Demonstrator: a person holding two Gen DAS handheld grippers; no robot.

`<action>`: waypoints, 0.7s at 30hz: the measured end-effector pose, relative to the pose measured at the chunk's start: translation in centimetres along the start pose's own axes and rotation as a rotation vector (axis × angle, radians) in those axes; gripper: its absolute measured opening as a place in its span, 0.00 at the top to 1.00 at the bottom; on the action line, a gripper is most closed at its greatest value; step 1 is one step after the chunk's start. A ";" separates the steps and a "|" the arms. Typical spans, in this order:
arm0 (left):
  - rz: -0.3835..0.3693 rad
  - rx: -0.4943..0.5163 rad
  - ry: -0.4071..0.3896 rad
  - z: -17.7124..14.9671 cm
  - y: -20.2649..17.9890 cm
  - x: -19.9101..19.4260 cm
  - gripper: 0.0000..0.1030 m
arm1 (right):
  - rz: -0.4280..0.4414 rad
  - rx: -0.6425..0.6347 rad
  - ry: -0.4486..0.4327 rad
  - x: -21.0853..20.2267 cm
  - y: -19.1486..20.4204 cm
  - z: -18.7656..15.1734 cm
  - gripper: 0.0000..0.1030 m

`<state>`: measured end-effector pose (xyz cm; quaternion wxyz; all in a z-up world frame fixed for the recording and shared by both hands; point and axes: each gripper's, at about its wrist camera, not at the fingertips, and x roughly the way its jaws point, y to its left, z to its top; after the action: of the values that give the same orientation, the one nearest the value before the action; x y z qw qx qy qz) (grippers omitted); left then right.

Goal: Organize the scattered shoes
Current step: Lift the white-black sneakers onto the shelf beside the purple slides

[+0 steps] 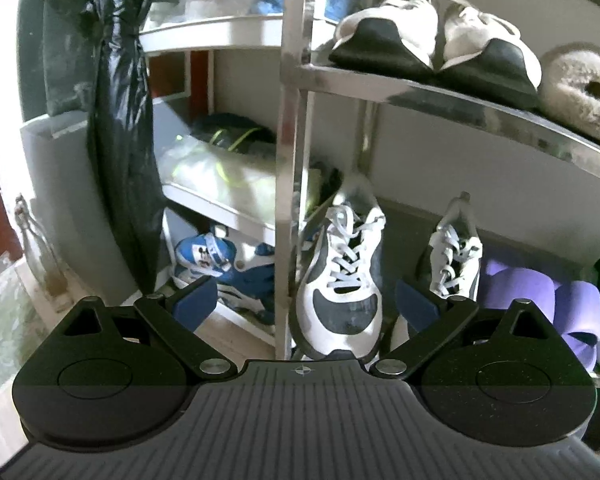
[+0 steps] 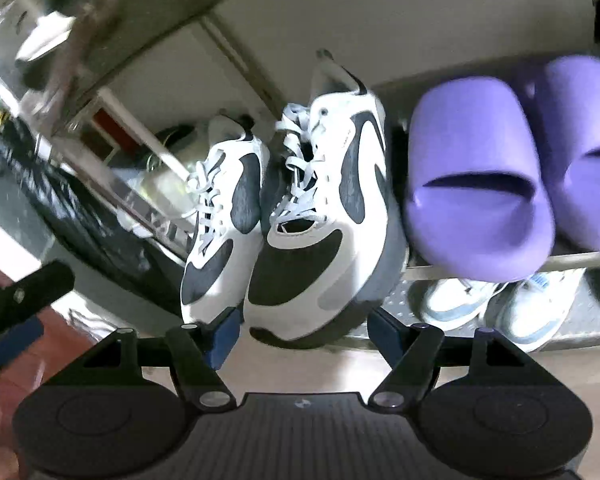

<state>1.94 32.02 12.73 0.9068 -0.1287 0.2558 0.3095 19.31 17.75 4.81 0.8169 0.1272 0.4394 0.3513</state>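
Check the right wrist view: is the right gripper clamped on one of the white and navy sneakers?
No. The right gripper is open, its blue pads either side of the near white and navy sneaker toe, not gripping it.

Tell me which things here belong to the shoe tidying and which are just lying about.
Job: white sneakers, purple slippers, fuzzy slippers, shoe rack.
Lying about: black bag, glass bottle.
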 end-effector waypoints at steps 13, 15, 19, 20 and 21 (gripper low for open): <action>0.033 -0.022 0.039 0.1 0.6 0.5 0.04 | -0.084 -0.023 -0.016 0.9 -0.7 3.1 0.32; 0.027 -0.028 0.046 0.0 0.7 0.6 0.04 | -0.094 -0.144 -0.096 -0.1 0.4 3.6 0.29; -0.054 0.024 0.030 0.1 -0.6 0.2 0.04 | -0.124 -0.341 -0.206 -0.5 2.2 4.6 0.28; -0.066 0.041 0.017 0.1 -1.0 0.0 0.04 | -0.139 -0.357 -0.196 0.4 2.4 5.0 0.28; -0.068 0.048 0.005 0.2 -1.1 -0.1 0.04 | -0.153 -0.372 -0.186 1.4 2.6 5.4 0.28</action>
<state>2.63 31.19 13.02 0.9189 -0.1164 0.2610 0.2721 22.97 21.11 8.40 0.8876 -0.0277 0.2979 0.3501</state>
